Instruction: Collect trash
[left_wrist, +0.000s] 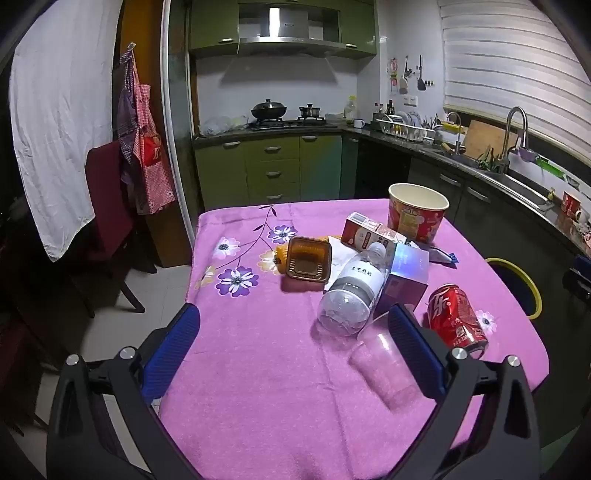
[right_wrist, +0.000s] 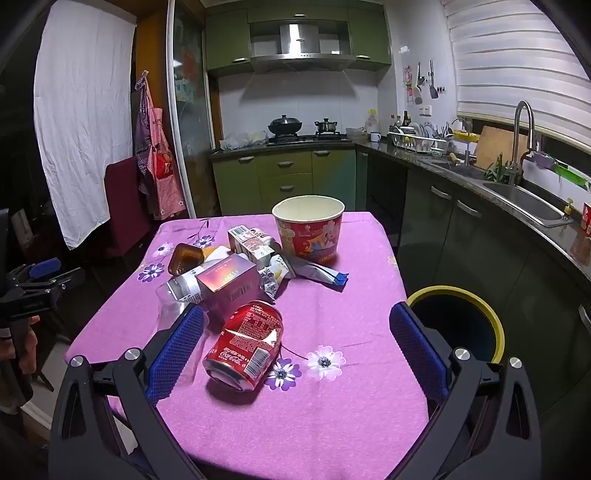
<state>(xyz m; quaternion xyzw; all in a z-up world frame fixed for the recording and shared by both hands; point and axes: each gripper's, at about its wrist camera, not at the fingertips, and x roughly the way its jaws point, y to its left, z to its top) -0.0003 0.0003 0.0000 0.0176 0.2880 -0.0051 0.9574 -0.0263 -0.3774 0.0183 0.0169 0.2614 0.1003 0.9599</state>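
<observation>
Trash lies on a pink flowered tablecloth (left_wrist: 258, 350). A red cola can (right_wrist: 245, 345) lies on its side, also in the left wrist view (left_wrist: 456, 317). A clear plastic bottle (left_wrist: 351, 291), a clear cup (left_wrist: 384, 365), a shiny purple box (right_wrist: 229, 286), a brown tray (left_wrist: 308, 260), a carton (right_wrist: 251, 240), a wrapper (right_wrist: 314, 271) and a paper bucket (right_wrist: 308, 229) lie near. My left gripper (left_wrist: 295, 343) is open above the near table, the cup by its right finger. My right gripper (right_wrist: 297, 350) is open around the can without touching it.
A yellow-rimmed dark bin (right_wrist: 458, 325) stands on the floor right of the table, also in the left wrist view (left_wrist: 517, 284). A kitchen counter with a sink (right_wrist: 524, 199) runs along the right. A dark red chair (left_wrist: 107, 206) stands left of the table.
</observation>
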